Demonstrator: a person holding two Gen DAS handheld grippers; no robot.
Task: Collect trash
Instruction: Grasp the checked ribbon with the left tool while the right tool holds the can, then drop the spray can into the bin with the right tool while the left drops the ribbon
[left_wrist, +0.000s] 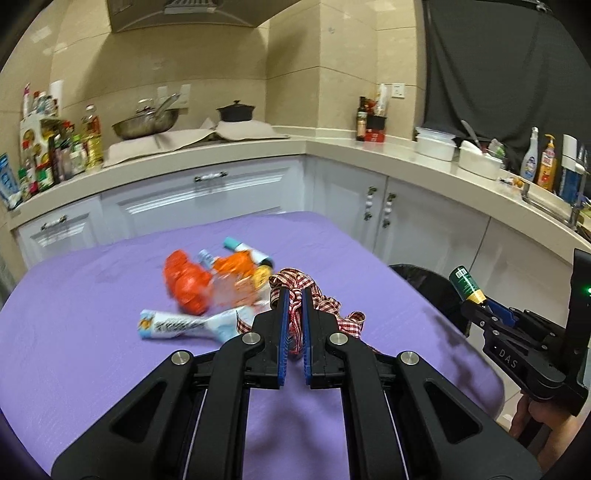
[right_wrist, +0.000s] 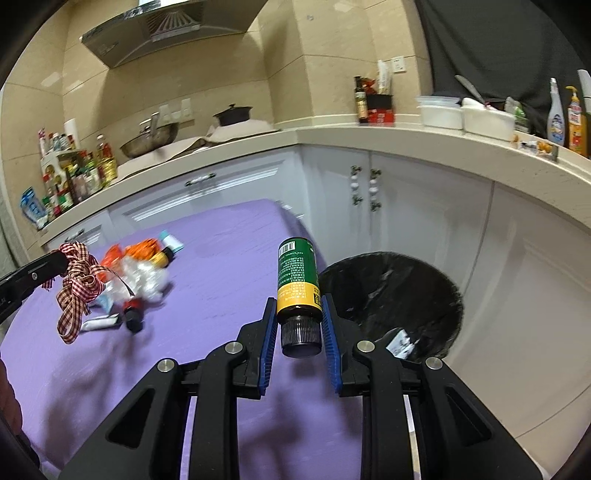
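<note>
Carry-to-bin step: left gripper (left_wrist: 294, 295) clamped on checked ribbon (left_wrist: 317, 302) at frame ctr, right gripper (right_wrist: 299, 314) gripping green bottle (right_wrist: 297, 273) mid-frame beside bin (right_wrist: 391, 295) lower right; next prob. move over bin & release.

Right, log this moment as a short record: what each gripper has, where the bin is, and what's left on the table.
left gripper: shut on the checked ribbon, lifted clear of the table
right gripper: shut on the green bottle, cap end toward the camera
bin: black-lined, beside the table's right edge, below the bottle
table: purple cloth
left on table: orange wrapper, white tube, other blurred packaging
</note>
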